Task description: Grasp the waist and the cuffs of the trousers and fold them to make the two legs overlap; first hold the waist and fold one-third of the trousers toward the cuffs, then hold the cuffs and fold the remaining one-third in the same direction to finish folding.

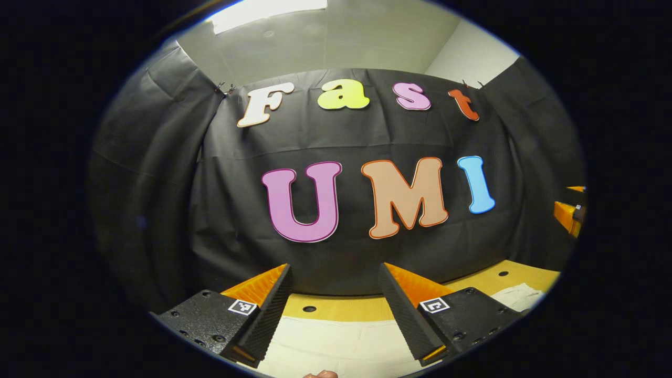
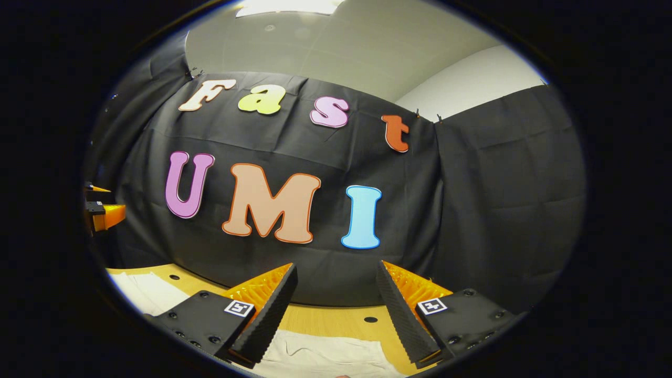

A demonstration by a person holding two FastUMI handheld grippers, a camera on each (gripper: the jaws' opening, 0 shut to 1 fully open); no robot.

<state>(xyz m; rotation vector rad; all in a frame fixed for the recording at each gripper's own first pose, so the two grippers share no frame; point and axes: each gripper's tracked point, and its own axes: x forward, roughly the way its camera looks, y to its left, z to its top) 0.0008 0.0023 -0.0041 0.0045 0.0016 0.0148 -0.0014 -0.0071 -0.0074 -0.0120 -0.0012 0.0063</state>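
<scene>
The trousers [image 2: 320, 357] are off-white cloth, lying flat on the wooden table [image 2: 325, 317] with a few soft creases; which end is the waist I cannot tell.

Recording booth; black cloth wall [image 1: 157, 173]

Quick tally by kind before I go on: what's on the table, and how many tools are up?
Pale cream cloth trousers: 1
Yellow wooden table with small round holes: 1
Two-finger tools, left tool and right tool, both open above the trousers: 2
Total: 4
</scene>
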